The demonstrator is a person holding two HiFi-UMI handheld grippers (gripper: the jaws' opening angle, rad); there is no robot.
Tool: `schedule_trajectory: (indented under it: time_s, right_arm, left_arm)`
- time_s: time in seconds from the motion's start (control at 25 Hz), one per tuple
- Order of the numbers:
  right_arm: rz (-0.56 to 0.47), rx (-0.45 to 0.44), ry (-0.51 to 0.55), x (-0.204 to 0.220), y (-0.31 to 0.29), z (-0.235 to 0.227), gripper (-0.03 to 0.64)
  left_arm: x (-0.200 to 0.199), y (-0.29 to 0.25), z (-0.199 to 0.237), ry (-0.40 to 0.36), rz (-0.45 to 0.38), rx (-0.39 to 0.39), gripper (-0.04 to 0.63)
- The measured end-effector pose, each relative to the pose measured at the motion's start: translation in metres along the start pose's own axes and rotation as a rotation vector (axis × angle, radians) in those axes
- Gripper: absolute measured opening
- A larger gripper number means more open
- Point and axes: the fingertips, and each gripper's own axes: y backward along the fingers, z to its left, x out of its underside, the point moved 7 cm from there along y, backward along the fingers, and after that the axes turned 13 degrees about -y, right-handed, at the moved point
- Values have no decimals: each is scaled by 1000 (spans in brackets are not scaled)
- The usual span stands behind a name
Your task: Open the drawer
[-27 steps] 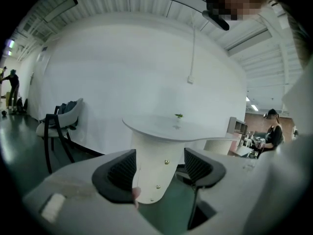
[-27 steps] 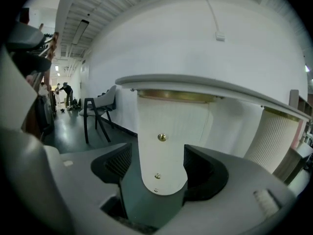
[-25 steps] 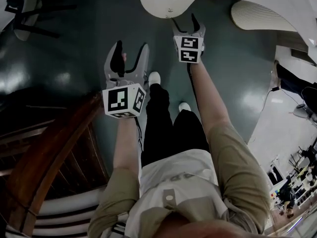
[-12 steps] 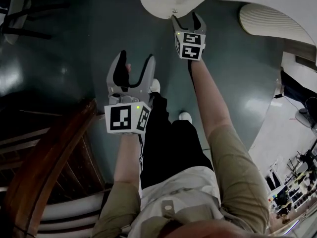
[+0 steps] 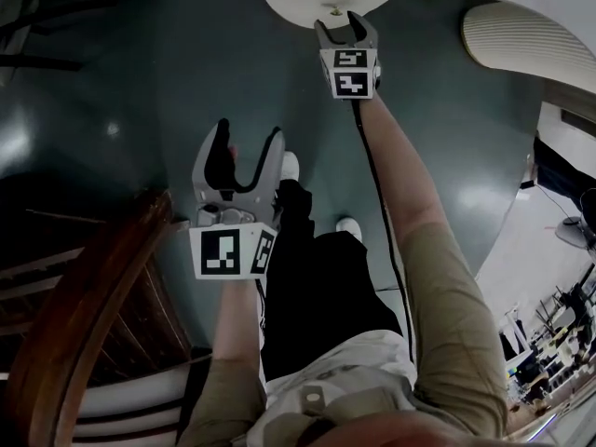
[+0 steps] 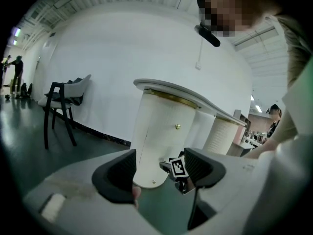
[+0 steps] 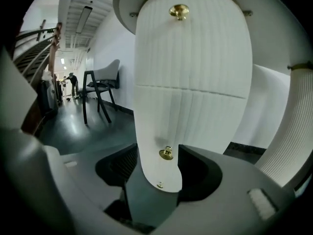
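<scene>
Reaching for drawer knob.
Right gripper jaws just narrowing, knob at 12 o'clock between them, ungripped; next: clench, pull.

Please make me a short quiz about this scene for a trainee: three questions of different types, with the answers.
1. True or false: the left tongs hold nothing.
2. What stands between the right tongs' jaws? A cup; B knob; C pen.
3. Fill in: left of the cabinet stands a ___.
Key: 1 true. 2 B; these jaws have just been closing and do not touch it yet. 3 chair.
</scene>
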Motion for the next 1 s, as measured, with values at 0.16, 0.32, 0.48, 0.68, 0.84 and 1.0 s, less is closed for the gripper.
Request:
schedule_trajectory:
  time_s: [0.16,0.32,0.48,0.68,0.84,1.0]
  right_arm:
    - [-22,5,-4,9,-15,-6,211]
    - [-44,11,-8,16,-22,-11,195]
    - [-72,35,-64,19,-21,-18,172]
    - [-100,47,-78,14,-21,-18,125]
    - [-97,52,-84,14,-23,-16,106]
    - [-85,58,-97,13,-23,-17,106]
  left_arm:
    - [17,0,6,-4,15,-8,322]
    - [29,-3,7,-5,25,-4,322]
    - [31,-7,2,-31,20,7,322]
    - [29,-10,3,-44,11,7,322]
    - [26,-16,4,-63,2,4,322]
    - [24,-23,4,-79,-12,-2,322]
